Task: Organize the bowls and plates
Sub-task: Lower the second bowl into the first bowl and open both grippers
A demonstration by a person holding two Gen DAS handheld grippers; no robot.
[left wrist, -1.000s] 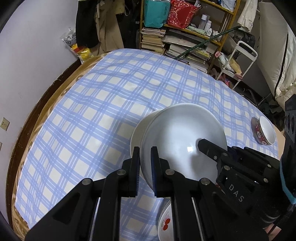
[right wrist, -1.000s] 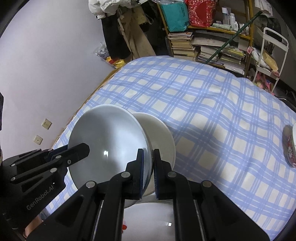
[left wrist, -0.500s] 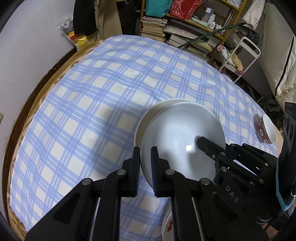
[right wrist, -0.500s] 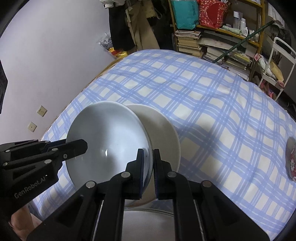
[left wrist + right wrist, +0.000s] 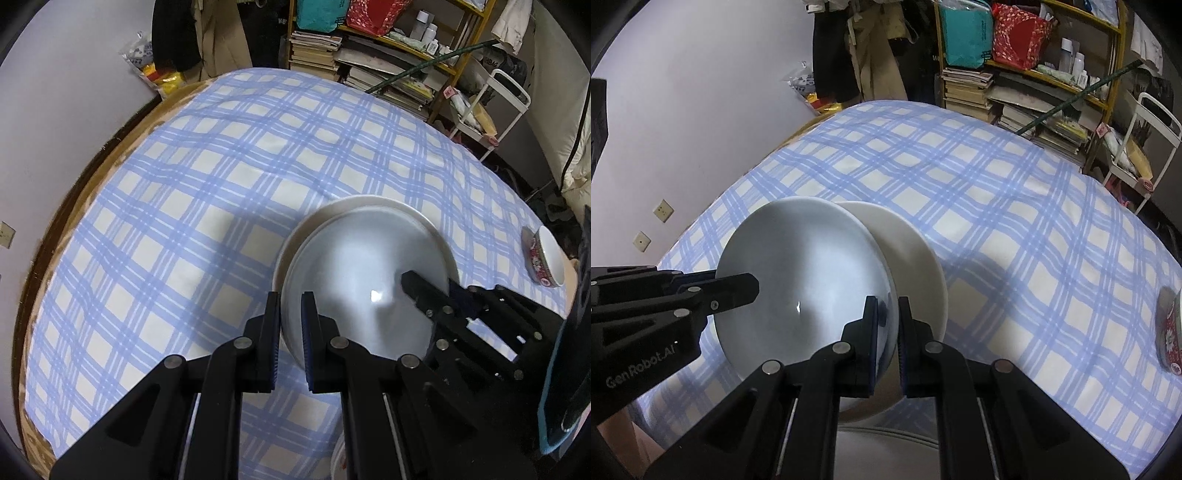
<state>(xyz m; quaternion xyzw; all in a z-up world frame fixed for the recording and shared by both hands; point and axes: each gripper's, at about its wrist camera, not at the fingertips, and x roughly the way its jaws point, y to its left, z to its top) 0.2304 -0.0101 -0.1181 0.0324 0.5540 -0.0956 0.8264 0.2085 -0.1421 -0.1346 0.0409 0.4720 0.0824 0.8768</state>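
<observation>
Both grippers hold one white plate [image 5: 354, 273] by opposite rims, above a cream plate [image 5: 369, 205] that lies on the blue checked tablecloth [image 5: 221, 166]. My left gripper [image 5: 291, 306] is shut on the white plate's near-left rim. My right gripper [image 5: 887, 314] is shut on its right rim; the white plate [image 5: 805, 273] and the cream plate [image 5: 916, 258] show in the right wrist view. The right gripper also shows in the left wrist view [image 5: 428, 288]. The white plate is tilted, close over the cream one.
A small red-patterned bowl [image 5: 546, 258] stands near the table's right edge, also in the right wrist view [image 5: 1171, 328]. Another plate with a red pattern [image 5: 338, 458] lies under the grippers. Bookshelves [image 5: 388, 55] and a white cart [image 5: 491, 103] stand beyond the table.
The white plate, held by both grippers, has come down and flattened toward the cream plate. Both grippers stay shut on it.
</observation>
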